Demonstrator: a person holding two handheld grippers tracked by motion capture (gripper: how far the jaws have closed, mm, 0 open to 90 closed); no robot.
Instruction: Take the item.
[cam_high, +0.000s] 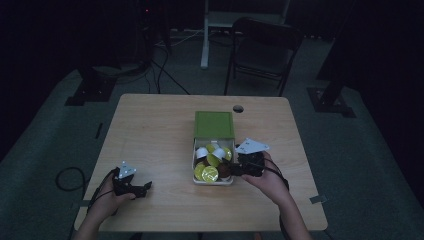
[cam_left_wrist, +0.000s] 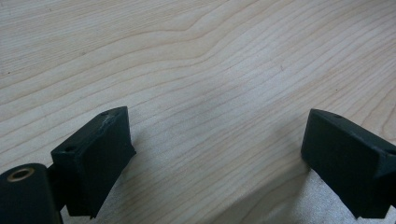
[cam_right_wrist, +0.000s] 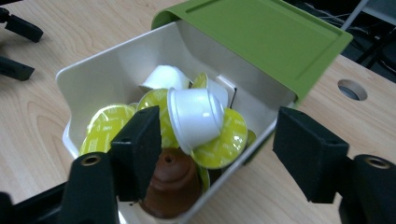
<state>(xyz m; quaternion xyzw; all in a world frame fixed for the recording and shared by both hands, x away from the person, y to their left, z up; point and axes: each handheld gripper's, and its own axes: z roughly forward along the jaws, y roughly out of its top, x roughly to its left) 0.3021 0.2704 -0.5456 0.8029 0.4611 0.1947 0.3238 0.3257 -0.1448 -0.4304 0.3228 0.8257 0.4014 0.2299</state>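
A pale wooden table (cam_high: 150, 145) is carrying everything; near its middle a drawer box is sitting, its green cover (cam_high: 214, 124) on the far side and its cream drawer (cam_right_wrist: 93, 77) pulled out toward the person; the drawer is brimming with coffee capsules, most showing yellow-green foil lids, a white capsule (cam_right_wrist: 195, 116) lying tipped on the heap and a brown capsule (cam_right_wrist: 172, 179) sitting at the near corner. The right gripper (cam_high: 239, 169) is reaching at the drawer's right front corner with its jaws spread wide; one jaw is inside, close beside the brown capsule, the other is outside the wall, so the rim is running between them. The left gripper (cam_high: 142, 189) is resting well apart at the table's left, jaws spread over bare wood, gripping nothing. Closing now would likely be pinching the thin wall instead of a capsule, or dragging the light drawer; the loose white capsule may be rolling off the heap if nudged.
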